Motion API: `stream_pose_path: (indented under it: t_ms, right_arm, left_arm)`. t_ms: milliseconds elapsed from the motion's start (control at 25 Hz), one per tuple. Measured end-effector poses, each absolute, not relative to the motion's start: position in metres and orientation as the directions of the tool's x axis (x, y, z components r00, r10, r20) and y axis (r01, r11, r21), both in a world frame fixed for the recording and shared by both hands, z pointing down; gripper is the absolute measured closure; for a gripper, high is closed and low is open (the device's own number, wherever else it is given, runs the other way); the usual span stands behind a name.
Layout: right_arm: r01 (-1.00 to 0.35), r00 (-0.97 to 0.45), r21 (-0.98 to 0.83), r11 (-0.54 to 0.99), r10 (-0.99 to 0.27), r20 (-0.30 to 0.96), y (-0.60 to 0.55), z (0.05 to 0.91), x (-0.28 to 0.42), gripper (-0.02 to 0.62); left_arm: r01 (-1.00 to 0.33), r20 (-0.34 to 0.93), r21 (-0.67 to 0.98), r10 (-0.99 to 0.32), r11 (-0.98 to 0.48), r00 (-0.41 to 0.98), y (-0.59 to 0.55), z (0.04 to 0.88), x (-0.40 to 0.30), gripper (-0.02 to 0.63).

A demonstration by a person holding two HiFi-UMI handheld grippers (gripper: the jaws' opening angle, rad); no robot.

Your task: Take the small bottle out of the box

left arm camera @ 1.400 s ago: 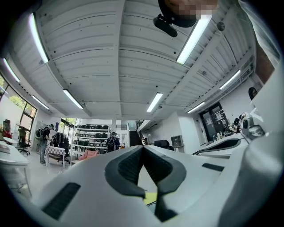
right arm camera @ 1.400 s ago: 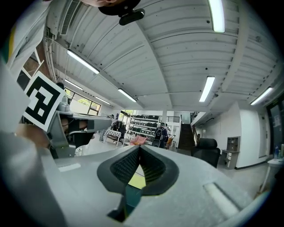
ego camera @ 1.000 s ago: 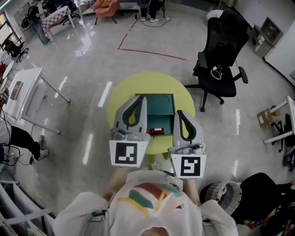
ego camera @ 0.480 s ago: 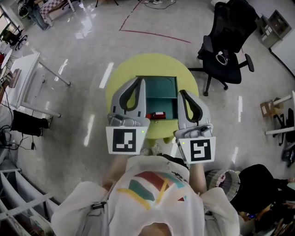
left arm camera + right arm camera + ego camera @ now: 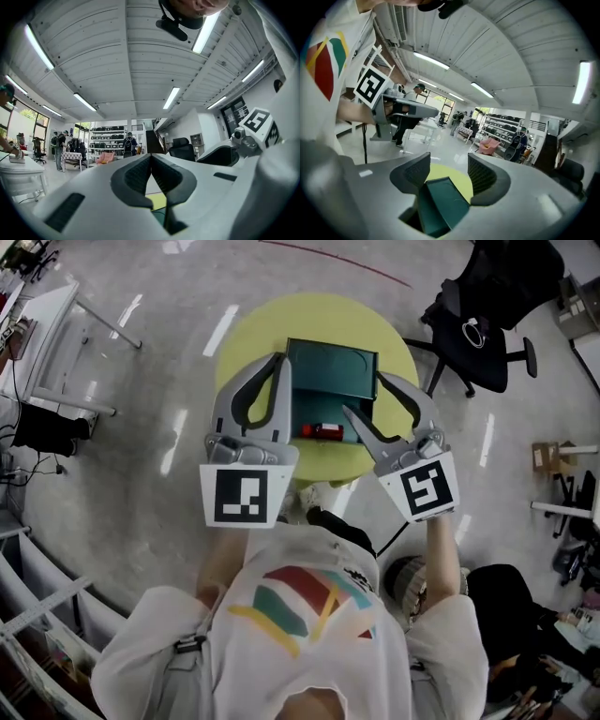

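Observation:
A teal box (image 5: 333, 371) stands open on the round yellow table (image 5: 248, 343). A small red bottle (image 5: 322, 430) lies on its side at the box's near end, between my two grippers. My left gripper (image 5: 278, 362) is shut and empty, its tips (image 5: 151, 157) pressed together along the box's left side. My right gripper (image 5: 367, 396) hovers at the box's right side; its jaws are opening and nothing sits between them. In the right gripper view the box (image 5: 443, 201) shows below the spread jaws (image 5: 449, 161). Neither gripper touches the bottle.
A black office chair (image 5: 487, 329) stands right of the table and a white desk (image 5: 42, 320) to the far left. A dark bag (image 5: 511, 610) sits on the floor at my right. People and shelves (image 5: 110, 138) are far across the room.
The right gripper's jaws have spread apart from shut. Both grippers now flank the box more closely, the right one angled inward. The bottle has not moved.

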State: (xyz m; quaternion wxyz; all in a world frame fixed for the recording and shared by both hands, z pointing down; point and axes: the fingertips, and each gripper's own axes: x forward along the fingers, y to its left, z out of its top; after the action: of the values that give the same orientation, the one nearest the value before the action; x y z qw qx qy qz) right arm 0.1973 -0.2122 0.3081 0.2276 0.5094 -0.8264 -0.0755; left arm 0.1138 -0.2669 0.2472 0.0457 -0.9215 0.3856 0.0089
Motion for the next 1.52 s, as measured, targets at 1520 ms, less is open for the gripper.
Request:
stream_pose_path:
  t_ms: [1520]
  right_arm:
    - [-0.137, -0.243, -0.232, 0.963, 0.194, 0.95, -0.207, 0.61, 0.19, 0.29]
  left_arm:
    - [-0.802, 0.218, 0.004, -0.782, -0.598, 0.584, -0.285, 0.368, 0.052, 0.591]
